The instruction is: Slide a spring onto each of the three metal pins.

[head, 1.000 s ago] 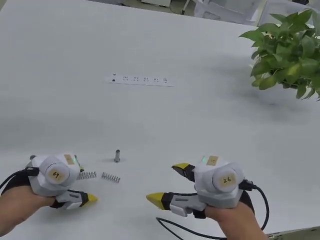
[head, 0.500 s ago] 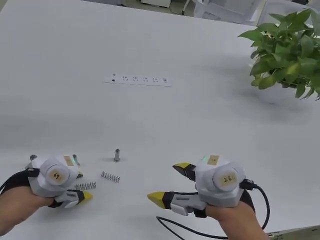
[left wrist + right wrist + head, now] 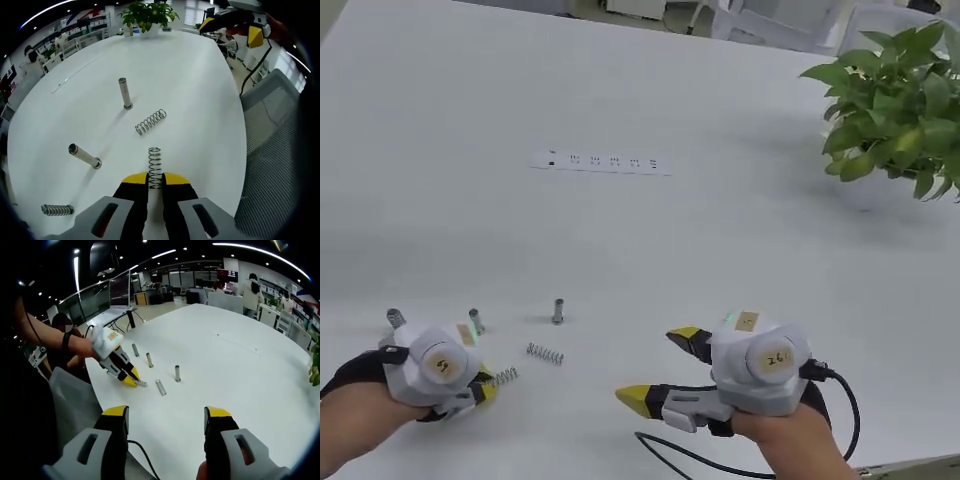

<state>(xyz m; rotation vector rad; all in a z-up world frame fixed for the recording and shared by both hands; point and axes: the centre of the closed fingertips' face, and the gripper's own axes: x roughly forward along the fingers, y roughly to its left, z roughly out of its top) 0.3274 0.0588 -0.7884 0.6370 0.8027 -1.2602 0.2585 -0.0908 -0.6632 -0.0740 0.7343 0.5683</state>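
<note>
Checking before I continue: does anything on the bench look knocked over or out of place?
Nothing stands out. The three metal pins stand upright and bare, two loose springs lie flat near them, and the left gripper is shut on a third spring.

Three pins [image 3: 476, 321] stand in a row at the surface's [image 3: 720, 240] near left; a spring [image 3: 545, 353] lies before the rightmost; a power strip [image 3: 601, 162] lies well behind; a plant [image 3: 900, 100] far right.

Table [image 3: 720, 250] white. Pins [image 3: 124, 93] grey. Springs [image 3: 150, 122] silvery. Left gripper [image 3: 155, 178], right gripper [image 3: 166, 413]: white, black, yellow-tipped. Plant [image 3: 895, 100] green.
</note>
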